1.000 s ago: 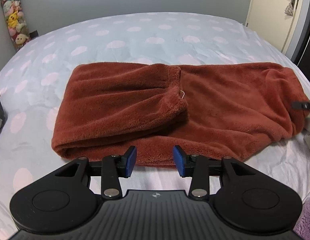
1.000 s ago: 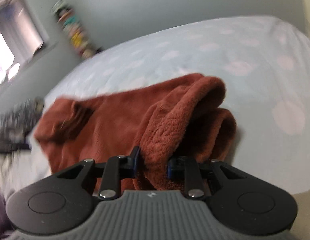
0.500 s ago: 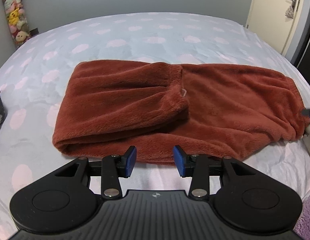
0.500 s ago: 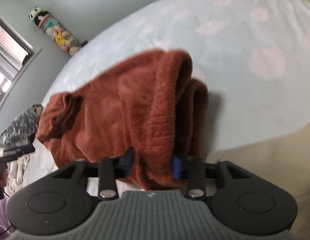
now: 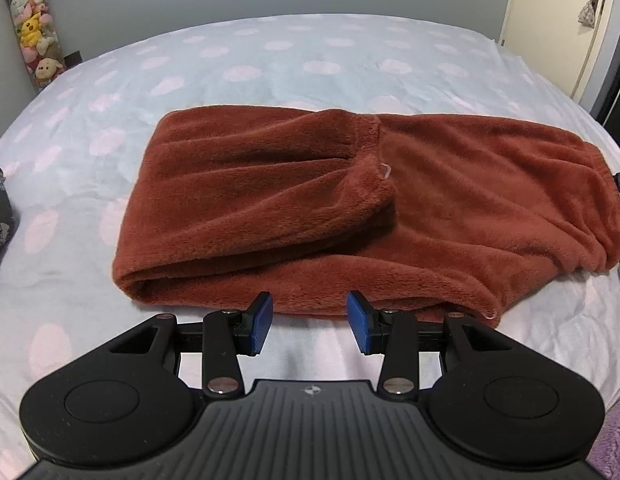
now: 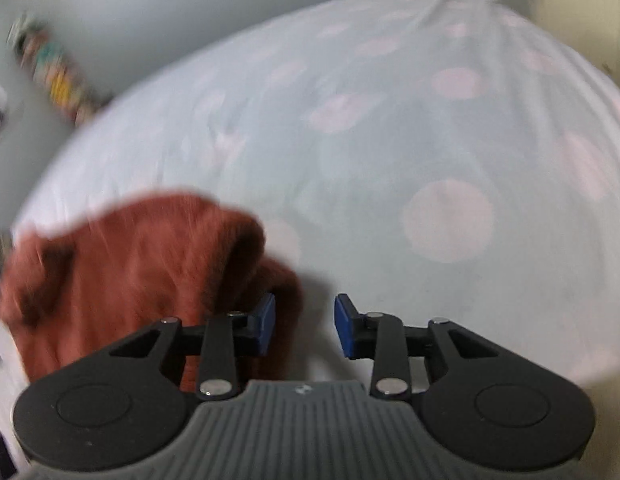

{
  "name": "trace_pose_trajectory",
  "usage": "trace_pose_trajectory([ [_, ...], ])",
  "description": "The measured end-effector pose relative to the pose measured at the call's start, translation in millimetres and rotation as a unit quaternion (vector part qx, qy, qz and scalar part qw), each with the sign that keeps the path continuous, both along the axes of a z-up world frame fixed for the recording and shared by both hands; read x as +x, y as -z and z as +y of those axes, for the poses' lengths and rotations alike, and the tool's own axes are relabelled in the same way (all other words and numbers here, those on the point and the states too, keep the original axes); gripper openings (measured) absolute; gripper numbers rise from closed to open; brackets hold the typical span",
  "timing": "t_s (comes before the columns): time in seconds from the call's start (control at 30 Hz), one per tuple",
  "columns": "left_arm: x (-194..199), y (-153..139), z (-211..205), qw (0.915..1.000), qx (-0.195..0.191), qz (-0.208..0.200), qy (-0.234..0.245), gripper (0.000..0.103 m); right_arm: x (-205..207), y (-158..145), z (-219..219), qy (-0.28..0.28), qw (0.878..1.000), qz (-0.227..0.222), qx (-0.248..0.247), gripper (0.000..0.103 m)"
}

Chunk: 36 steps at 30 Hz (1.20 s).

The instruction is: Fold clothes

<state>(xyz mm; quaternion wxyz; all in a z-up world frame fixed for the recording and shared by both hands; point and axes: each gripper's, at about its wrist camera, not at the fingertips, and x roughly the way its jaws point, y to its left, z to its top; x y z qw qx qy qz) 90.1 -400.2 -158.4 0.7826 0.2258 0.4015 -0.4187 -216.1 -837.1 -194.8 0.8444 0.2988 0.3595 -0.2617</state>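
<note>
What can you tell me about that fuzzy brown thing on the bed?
It is a fleece garment, rust-brown and plush, lying flat on the spotted bedsheet. One end is folded back over the middle, making a thick rounded fold at the left. Small white loops show at two hems. Neither pair of tongs holds it; the right tongs sit open beside its end.

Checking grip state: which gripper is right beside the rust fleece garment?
The right gripper: its left pad sits against the rust fleece garment, jaws open. The left gripper hangs short of it.
</note>
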Motion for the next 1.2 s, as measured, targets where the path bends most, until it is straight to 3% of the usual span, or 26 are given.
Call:
trace_pose_trajectory([
  [0.07, 3, 2, 2, 1.0000, 0.004, 0.000, -0.006, 0.040, 12, 7, -3, -0.026, 1.000, 0.007, -0.010, 0.037],
  [0.17, 8, 6, 3, 0.9998, 0.012, 0.000, -0.013, 0.040, 21, 13, -11, -0.041, 0.999, -0.024, -0.025, 0.033],
  [0.2, 9, 7, 3, 0.9998, 0.014, 0.001, -0.014, 0.040, 23, 16, -16, -0.038, 0.999, -0.031, -0.012, 0.016],
  [0.23, 10, 8, 3, 0.9998, 0.015, 0.001, -0.014, 0.040, 25, 19, -21, -0.035, 0.999, -0.038, 0.000, 0.011],
  [0.33, 13, 10, 3, 0.9997, 0.019, 0.000, -0.014, 0.040, 20, 15, -33, -0.002, 0.998, -0.054, -0.019, 0.009],
  [0.43, 16, 12, 2, 0.9997, 0.019, 0.002, -0.017, 0.040, 8, 10, -49, 0.056, 0.993, -0.096, -0.026, 0.009],
  [0.57, 18, 14, 2, 0.9997, 0.018, 0.005, -0.017, 0.040, 19, 19, -56, 0.062, 0.995, -0.069, -0.021, 0.009],
  [0.7, 18, 13, 3, 0.9997, 0.015, 0.004, -0.017, 0.040, 19, 23, -62, 0.078, 0.995, -0.059, 0.002, 0.016],
  [0.77, 20, 13, 5, 0.9997, 0.013, 0.006, -0.022, 0.040, 11, 15, -60, 0.079, 0.995, -0.053, 0.007, 0.025],
  [0.87, 21, 17, 7, 0.9995, 0.010, 0.016, -0.027, 0.040, -9, 1, -49, 0.083, 0.995, -0.053, 0.001, 0.027],
  [0.97, 18, 21, 6, 0.9993, 0.012, 0.026, -0.024, 0.040, -21, -2, -46, 0.058, 0.991, -0.102, 0.058, 0.033],
  [1.0, 15, 21, 5, 0.9993, 0.012, 0.028, -0.020, 0.040, -23, -1, -43, 0.050, 0.989, -0.113, 0.078, 0.042],
  [1.2, 9, 9, 7, 0.9999, 0.002, 0.015, 0.002, 0.040, -14, 15, -31, 0.028, 0.985, -0.106, 0.136, 0.052],
])
